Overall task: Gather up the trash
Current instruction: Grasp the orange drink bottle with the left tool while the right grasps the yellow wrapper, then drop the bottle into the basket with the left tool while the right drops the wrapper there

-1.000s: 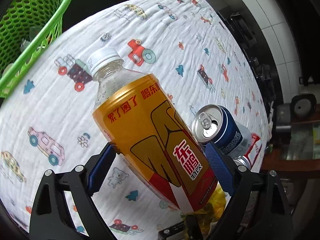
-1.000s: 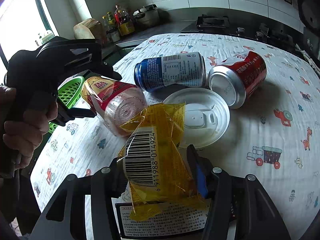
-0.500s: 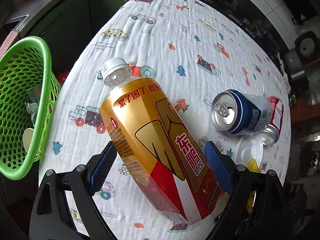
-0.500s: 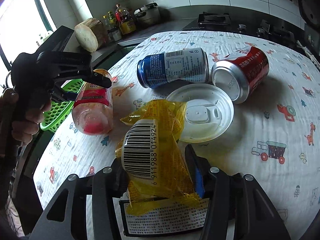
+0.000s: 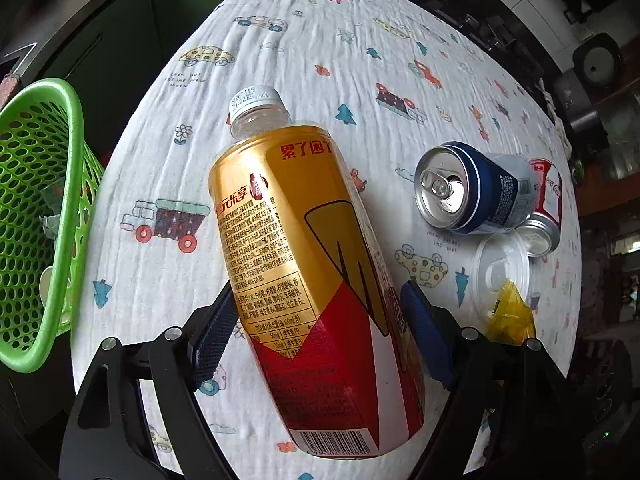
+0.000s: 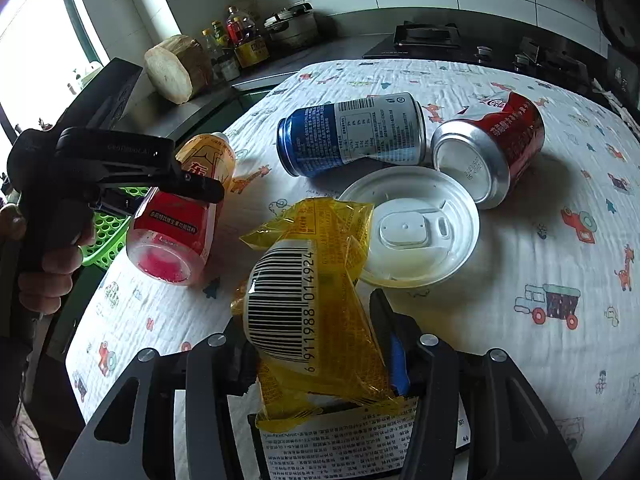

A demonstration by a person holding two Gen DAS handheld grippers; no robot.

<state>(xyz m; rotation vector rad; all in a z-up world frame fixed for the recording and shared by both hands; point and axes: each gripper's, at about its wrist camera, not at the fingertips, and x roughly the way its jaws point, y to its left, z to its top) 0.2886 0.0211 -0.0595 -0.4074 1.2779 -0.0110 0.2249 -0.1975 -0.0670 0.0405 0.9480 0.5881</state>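
My left claw (image 5: 320, 328) has just been closing around the bottle (image 5: 308, 264) near the counter's left edge, beside the green basket (image 5: 40, 216). My right claw (image 6: 316, 344) stays clamped on the yellow wrapper (image 6: 316, 300). The smooth bottle could slip and roll off the counter
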